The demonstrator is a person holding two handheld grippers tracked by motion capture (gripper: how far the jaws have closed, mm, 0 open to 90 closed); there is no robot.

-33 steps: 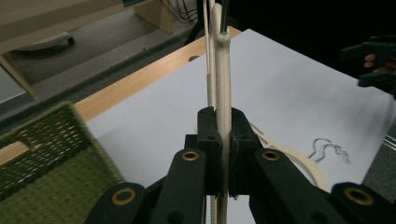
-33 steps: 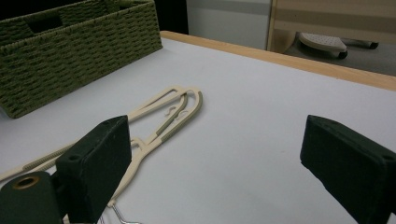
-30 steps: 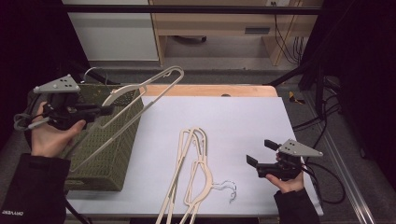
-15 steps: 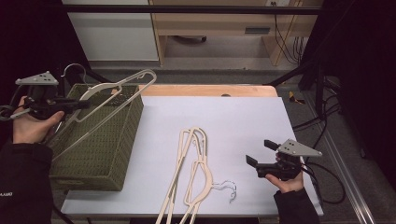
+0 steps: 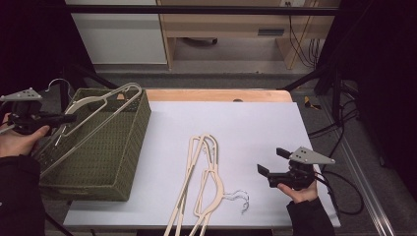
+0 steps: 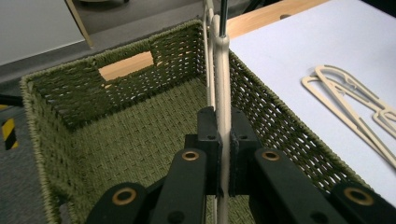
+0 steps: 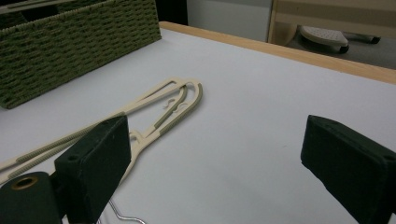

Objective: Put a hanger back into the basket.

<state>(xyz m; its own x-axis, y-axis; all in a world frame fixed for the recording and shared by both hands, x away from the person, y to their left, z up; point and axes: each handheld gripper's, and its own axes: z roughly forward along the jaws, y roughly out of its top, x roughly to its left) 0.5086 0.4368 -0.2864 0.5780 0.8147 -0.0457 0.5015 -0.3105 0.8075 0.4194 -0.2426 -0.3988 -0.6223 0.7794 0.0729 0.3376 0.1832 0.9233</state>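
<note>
A cream hanger [image 5: 93, 105] hangs tilted over the green woven basket [image 5: 125, 147], held at its near end by my left gripper [image 5: 66, 118], which is shut on it. Along that gripper's jaws the hanger [image 6: 222, 84] runs straight up between the pads above the basket's floor [image 6: 140, 135]. Two more cream hangers [image 5: 201, 172] lie flat on the white tabletop with their metal hooks toward the front edge; they appear again as hangers [image 7: 163, 112] in the right gripper view. My right gripper [image 5: 269, 162] rests open at the table's front right, jaws wide apart and empty [image 7: 210, 163].
The white tabletop [image 5: 246, 128] has a wooden strip [image 5: 216, 95] along its far edge. The basket stands at the table's left end with a handle cutout [image 6: 126, 65] in its far wall. Cables [image 5: 339, 132] trail off the right side.
My left gripper has drawn back to the left and lowered with the hanger, which now tilts down across the basket. The right gripper has not moved.
</note>
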